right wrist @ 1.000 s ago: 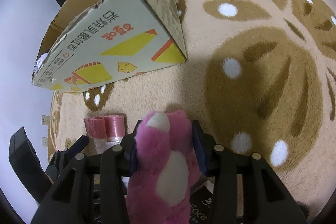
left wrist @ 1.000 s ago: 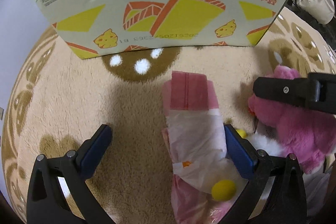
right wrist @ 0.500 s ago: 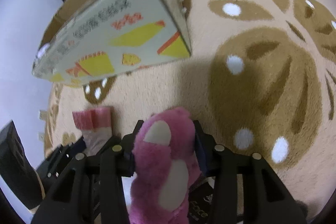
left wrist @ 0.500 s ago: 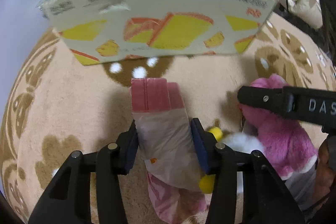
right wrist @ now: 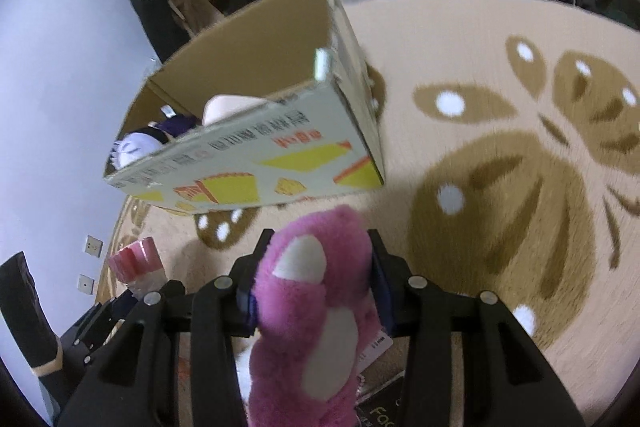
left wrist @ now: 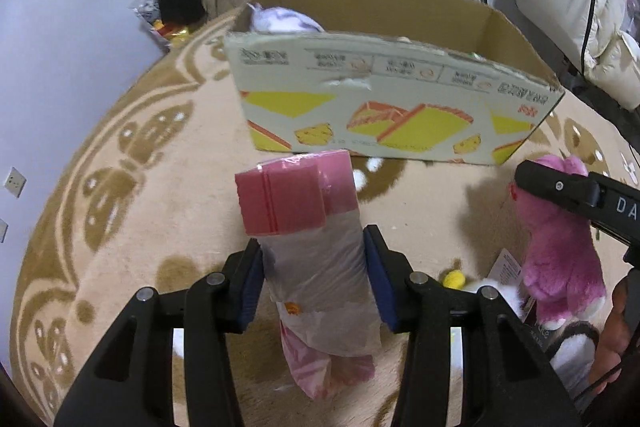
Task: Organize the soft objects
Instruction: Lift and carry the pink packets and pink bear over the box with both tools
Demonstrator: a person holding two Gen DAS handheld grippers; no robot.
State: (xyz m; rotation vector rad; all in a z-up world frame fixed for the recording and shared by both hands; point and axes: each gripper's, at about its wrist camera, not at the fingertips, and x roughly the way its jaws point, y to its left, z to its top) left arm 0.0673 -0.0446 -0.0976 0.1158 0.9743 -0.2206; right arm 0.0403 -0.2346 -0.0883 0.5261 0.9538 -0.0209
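Both grippers have risen, left gripper (left wrist: 314,281) freshly closed on the pink bag (left wrist: 308,227), right gripper (right wrist: 314,287) clamping the pink plush (right wrist: 316,291); next, carry both forward over the cardboard box (left wrist: 384,115).

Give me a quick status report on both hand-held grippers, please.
Left hand-held gripper shut on pink plastic-wrapped pack. Right hand-held gripper shut on pink plush bear. Cardboard box ahead, open, path clear.
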